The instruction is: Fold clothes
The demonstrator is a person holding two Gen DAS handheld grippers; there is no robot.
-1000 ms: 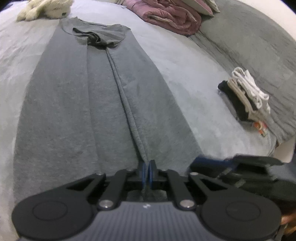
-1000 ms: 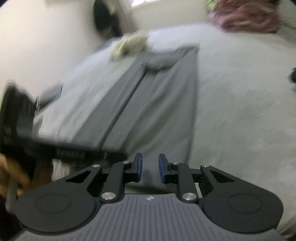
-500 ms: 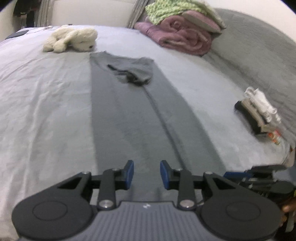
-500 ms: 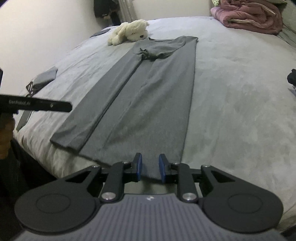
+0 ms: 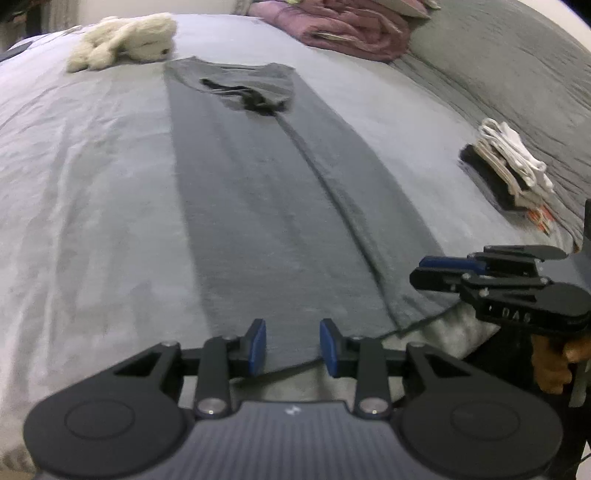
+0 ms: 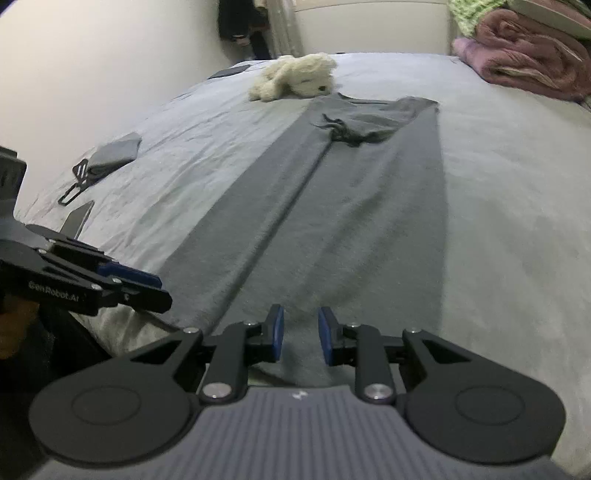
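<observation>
A long grey garment (image 5: 277, 206) lies flat on the bed, folded lengthwise, with one edge running down its middle and a sleeve bunched at the far end. My left gripper (image 5: 292, 347) hovers open over the near hem, with nothing pinched between its blue pads. My right gripper (image 6: 301, 334) is also open, over the same hem on the garment (image 6: 351, 206). Each gripper shows in the other's view: the right gripper (image 5: 424, 269) at the garment's right corner and the left gripper (image 6: 162, 288) at its left corner.
A white plush toy (image 6: 295, 77) lies just beyond the garment's far end. Pink blankets (image 5: 354, 33) are piled at the back. A stack of folded clothes (image 5: 509, 173) sits to the right, a small grey folded piece (image 6: 114, 151) to the left. The bed's near edge runs under both grippers.
My left gripper let go of the garment's middle fold, opened and drew back toward the hem. My right gripper shifted sideways along the hem and stayed open.
</observation>
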